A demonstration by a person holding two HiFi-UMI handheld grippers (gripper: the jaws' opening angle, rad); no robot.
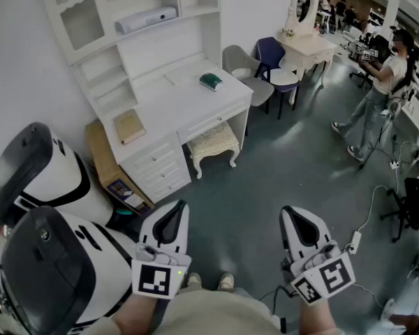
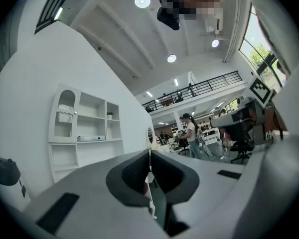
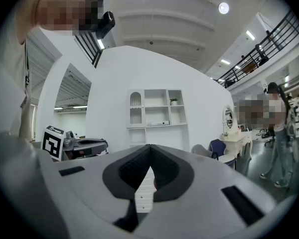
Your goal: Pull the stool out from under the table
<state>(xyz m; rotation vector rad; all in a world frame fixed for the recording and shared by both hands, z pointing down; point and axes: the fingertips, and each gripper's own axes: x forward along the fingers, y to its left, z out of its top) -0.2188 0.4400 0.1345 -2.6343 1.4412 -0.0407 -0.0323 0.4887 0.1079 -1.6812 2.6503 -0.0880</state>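
Observation:
A cream cushioned stool with curved white legs sits tucked partly under the white desk, its seat half out past the drawer front. My left gripper and right gripper are held low near my body, well short of the stool, both shut and empty. In the left gripper view the jaws of the left gripper meet at their tips. In the right gripper view those of the right gripper are closed too, pointing toward the white shelf unit.
A white hutch rises over the desk. Two white-and-black robot shapes stand at my left. Cardboard boxes lie beside the drawers. Chairs and a vanity table are farther back; a person stands at right. Cables trail on the floor.

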